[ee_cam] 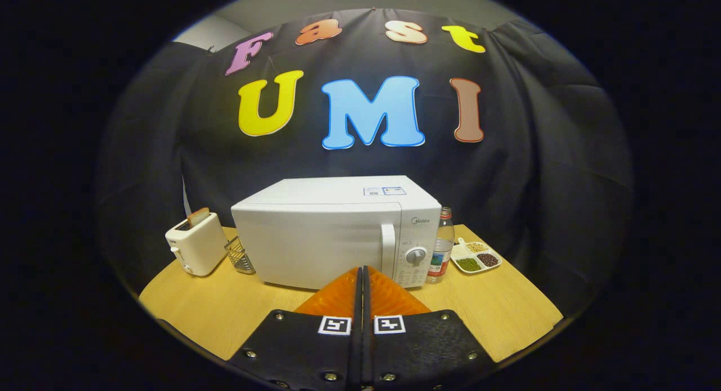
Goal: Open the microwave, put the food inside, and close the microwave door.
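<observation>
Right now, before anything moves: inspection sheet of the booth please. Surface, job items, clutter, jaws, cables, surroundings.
Surface: wooden table, bare patches left and right of the gripper.
Job's things: microwave centred at the back, door shut, handle at the door's right edge, dial beside it. Divided food tray right of the microwave, three compartments filled.
Clutter: toaster with a slice in its slot, left of the microwave; wire basket between them; bottle between microwave and tray.
Grippers: gripper jaws shut together, holding nothing, just short of the microwave front.
Cables: nothing seen.
Surroundings: black cloth wall behind the table.
</observation>
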